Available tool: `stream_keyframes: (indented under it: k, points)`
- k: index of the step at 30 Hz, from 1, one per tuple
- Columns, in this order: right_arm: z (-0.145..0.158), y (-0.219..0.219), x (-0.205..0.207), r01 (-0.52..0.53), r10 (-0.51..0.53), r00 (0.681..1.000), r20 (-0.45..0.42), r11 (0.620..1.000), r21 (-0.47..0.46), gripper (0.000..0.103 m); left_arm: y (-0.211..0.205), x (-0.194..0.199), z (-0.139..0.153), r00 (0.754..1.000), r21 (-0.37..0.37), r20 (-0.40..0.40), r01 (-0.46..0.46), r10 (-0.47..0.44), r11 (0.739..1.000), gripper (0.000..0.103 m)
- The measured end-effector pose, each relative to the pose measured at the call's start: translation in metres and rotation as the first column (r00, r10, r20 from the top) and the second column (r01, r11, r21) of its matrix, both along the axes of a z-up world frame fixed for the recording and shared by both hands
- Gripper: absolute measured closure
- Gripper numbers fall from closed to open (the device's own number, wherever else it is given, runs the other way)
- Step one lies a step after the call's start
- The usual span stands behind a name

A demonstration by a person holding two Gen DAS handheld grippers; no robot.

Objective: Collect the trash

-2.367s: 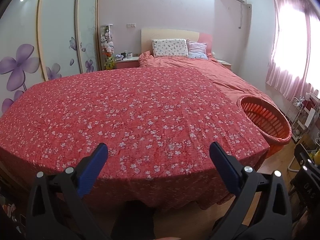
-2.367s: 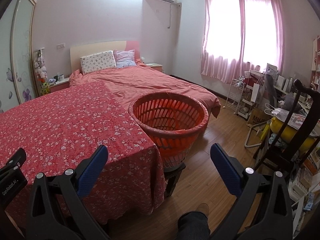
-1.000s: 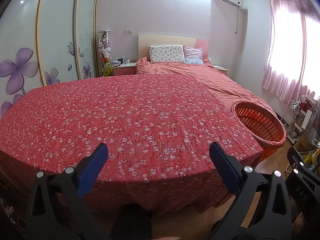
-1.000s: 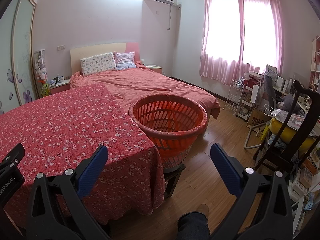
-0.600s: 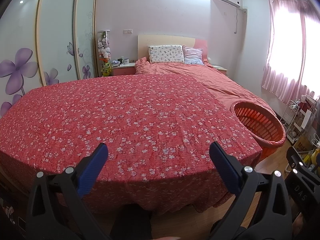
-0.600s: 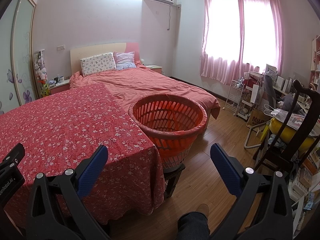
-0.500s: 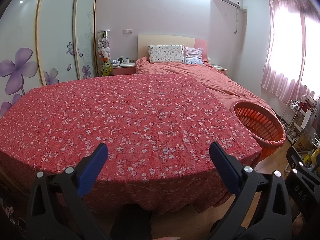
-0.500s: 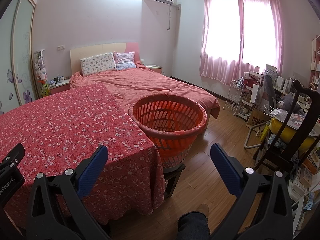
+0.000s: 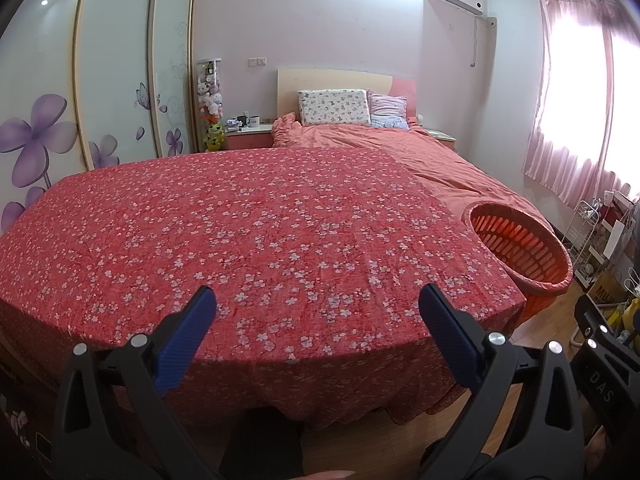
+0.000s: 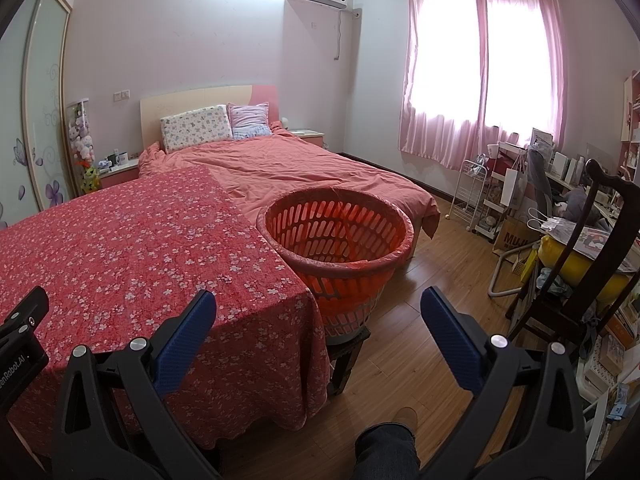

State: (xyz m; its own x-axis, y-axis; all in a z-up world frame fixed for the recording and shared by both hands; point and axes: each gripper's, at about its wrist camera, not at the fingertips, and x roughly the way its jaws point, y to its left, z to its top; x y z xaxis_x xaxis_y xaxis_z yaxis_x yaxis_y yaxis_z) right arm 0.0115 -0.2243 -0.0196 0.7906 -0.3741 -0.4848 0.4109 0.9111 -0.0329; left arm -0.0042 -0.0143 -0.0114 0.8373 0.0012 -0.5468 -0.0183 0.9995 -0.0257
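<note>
The fingers (image 9: pixel 188 334) of the left gripper (image 9: pixel 316 320) are spread wide with nothing between them, their blue pads held above the near edge of a surface (image 9: pixel 248 240) draped in a red cloth printed with small white flowers. The fingers (image 10: pixel 450 336) of the right gripper (image 10: pixel 318 322) are likewise spread wide and hold nothing; they hang over the right corner of the same surface and the wooden floor (image 10: pixel 404 364) beside it.

No loose trash can be made out on the cloth in either view. The orange slatted basket (image 10: pixel 340 240), lined with a thin pink bag, stands just beside the right end of the surface, raised on a small dark stool (image 10: pixel 348 352); nothing can be seen inside it. In the left wrist view the basket (image 9: pixel 520 248) sits at the far right, past the surface's corner.

Behind the surface is a bed (image 10: pixel 304 168) with a salmon cover and two pillows (image 10: pixel 196 126) against the headboard. Pink curtains (image 10: pixel 480 72) cover the bright window, and a dark wooden chair (image 10: pixel 592 264) stands among cluttered shelves at the right. A trouser leg and shoe (image 10: pixel 390 436) of the person show at the bottom of the right wrist view.
</note>
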Motion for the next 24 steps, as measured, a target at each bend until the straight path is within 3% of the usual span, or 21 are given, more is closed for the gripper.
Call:
stream_keyframes:
  k: [24]
  points:
    - [0.0000, 0.0007, 0.0000, 0.001, -0.001, 1.000, 0.000, 1.000, 0.001, 0.002, 0.0038, -0.0003, -0.0002, 1.000, 0.004, 0.005, -0.002, 0.002, 1.000, 0.004]
